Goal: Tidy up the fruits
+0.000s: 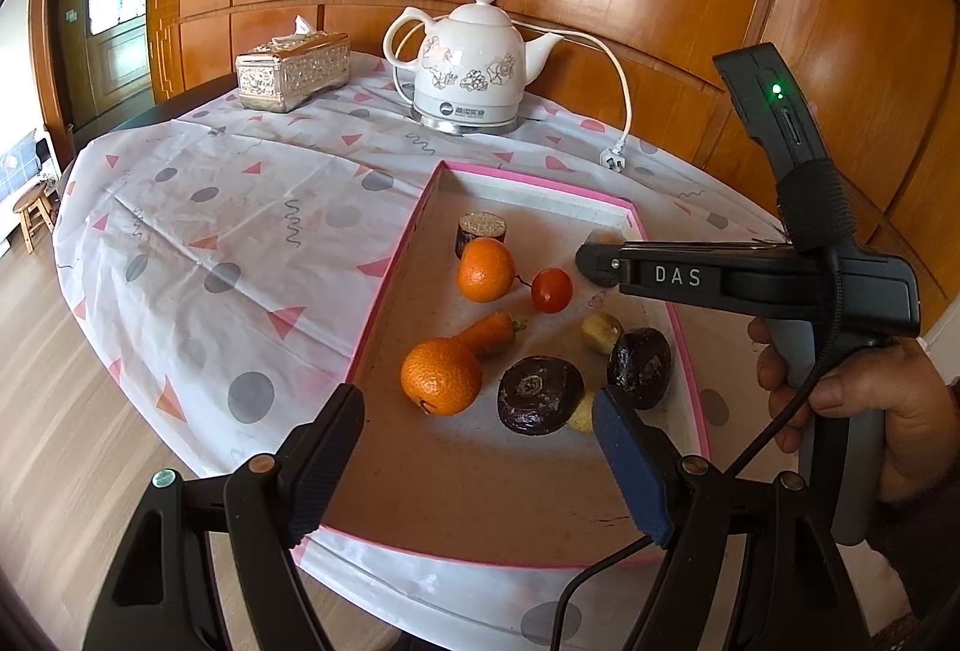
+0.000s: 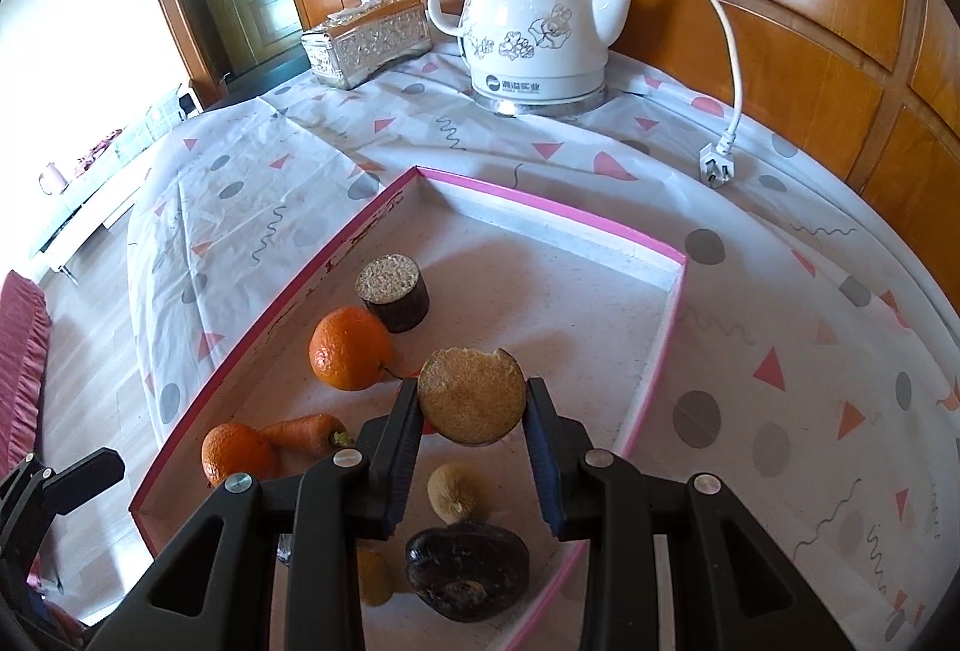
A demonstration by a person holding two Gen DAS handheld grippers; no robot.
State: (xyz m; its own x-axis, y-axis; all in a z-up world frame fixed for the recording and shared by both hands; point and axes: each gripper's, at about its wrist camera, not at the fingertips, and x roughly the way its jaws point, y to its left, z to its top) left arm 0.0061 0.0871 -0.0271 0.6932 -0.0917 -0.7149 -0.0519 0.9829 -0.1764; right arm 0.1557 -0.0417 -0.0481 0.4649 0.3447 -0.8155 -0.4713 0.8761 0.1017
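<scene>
Right claw (image 2: 471,399): fingers closed on a round, dark-skinned cut piece with a tan, grainy cut face (image 2: 471,394), one pad on each side of it. The piece hangs clear of the tray floor, over the middle of the shallow pink-rimmed cardboard tray (image 2: 600,222). In the left wrist view this claw (image 1: 591,261) reaches in from the tray's right rim.

Left claw (image 1: 474,411): jaws stand wide apart with nothing between them, hovering above the tray's near edge.

Tray contents, left wrist view: a short dark cylinder with a tan top (image 1: 481,233) towards the far left corner; a small orange (image 1: 486,270) just in front of it; a small red tomato (image 1: 551,290) beside that. Nearer: a stubby carrot (image 1: 489,333) touching a second orange (image 1: 441,376); two dark, wrinkled round fruits (image 1: 540,394) (image 1: 639,366) side by side; a small tan lump (image 1: 601,332) behind them.

The tray sits on a table under a white cloth with grey dots and pink triangles (image 1: 240,231). At the table's far edge: a white ceramic electric kettle (image 1: 474,57), its plug (image 1: 613,160) lying loose on the cloth, and a silver embossed tissue box (image 1: 293,71).
</scene>
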